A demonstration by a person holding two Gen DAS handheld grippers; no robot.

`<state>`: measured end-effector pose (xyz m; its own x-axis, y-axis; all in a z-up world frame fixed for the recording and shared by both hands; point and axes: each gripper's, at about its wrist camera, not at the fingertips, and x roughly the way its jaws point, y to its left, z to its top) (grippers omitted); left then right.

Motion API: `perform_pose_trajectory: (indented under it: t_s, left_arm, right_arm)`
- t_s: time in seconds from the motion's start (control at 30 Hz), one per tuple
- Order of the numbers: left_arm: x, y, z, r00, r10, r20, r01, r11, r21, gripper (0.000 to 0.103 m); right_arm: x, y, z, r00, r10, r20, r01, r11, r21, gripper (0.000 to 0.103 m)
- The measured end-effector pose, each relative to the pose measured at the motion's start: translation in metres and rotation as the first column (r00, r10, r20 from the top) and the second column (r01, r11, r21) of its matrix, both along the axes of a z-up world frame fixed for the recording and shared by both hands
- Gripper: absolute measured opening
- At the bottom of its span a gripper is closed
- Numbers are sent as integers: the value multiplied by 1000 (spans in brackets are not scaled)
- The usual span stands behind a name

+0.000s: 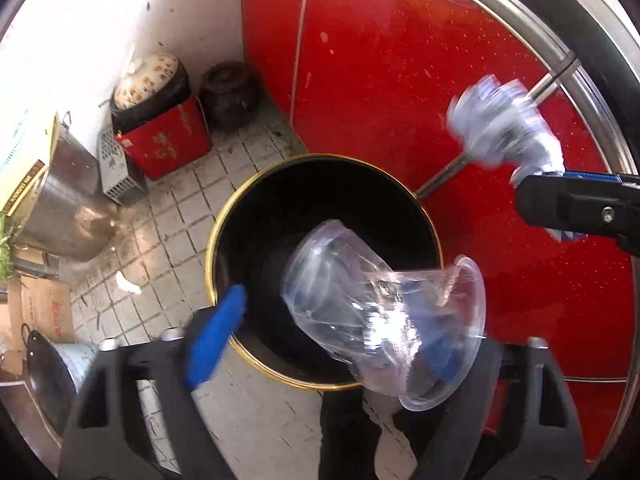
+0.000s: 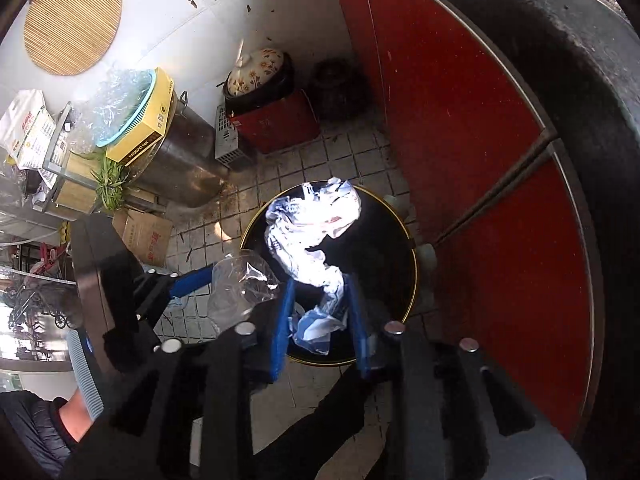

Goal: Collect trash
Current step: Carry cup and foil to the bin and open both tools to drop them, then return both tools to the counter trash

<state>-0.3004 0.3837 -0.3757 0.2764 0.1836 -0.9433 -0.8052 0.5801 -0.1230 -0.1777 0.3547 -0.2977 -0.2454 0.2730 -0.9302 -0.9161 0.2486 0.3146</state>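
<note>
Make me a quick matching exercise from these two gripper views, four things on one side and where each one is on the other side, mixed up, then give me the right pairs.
Things:
1. clear plastic cup
2. crumpled blue and white wrapper
3. flowered lid
4. black trash bin

Places:
A. on a dark pot that sits on the red box by the white wall
B. on the tiled floor beside the red cabinet
C. at the left gripper, over the bin opening
D. between the fingers of the right gripper, over the bin

Pairs: 1-C, 2-D, 3-A, 4-B
</note>
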Motion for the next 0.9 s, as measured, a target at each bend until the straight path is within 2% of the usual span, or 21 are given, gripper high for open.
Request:
perform_pose_trajectory:
  t_s: [0.07,0.27,0.4,0.5,0.57,0.63,0.73,0.77,0.83,0.9]
  left_arm:
    - [-1,-3,2,1000,-7,5,7,1000,-4,86]
    - [-7,-4,25,1000,-20,16,20,1000,10,87]
    - [-4,-11,52,999,-46,-10,47,998,44,88]
    - [5,-21,90,997,-71,-3,71,994,82,88]
    - [17,-33,122,993,-118,-1,117,987,111,88]
    - [35,-52,159,982,-187,4,183,969,166,88]
    - [70,-88,213,949,-310,58,289,929,230,90]
    - [88,-103,229,928,-365,79,337,909,244,90]
    - [122,-134,256,873,-474,117,430,860,276,90]
    - [161,-172,277,796,-590,133,532,788,310,90]
  right_arm:
    - [2,2,8,1000,-1,11,1,1000,30,77]
    - [2,-2,46,1000,20,5,-20,996,83,80]
    - [13,-28,92,1000,-19,-9,20,991,134,81]
    - [29,-64,142,998,-65,26,58,979,194,82]
    - [45,-92,174,992,-110,66,92,968,234,83]
    - [64,-128,206,977,-174,121,134,951,278,85]
    - [98,-188,240,932,-306,192,236,918,318,86]
    - [111,-210,249,909,-359,211,281,903,327,86]
    - [137,-254,262,851,-460,252,368,866,339,86]
    - [161,-303,271,782,-555,283,455,819,350,86]
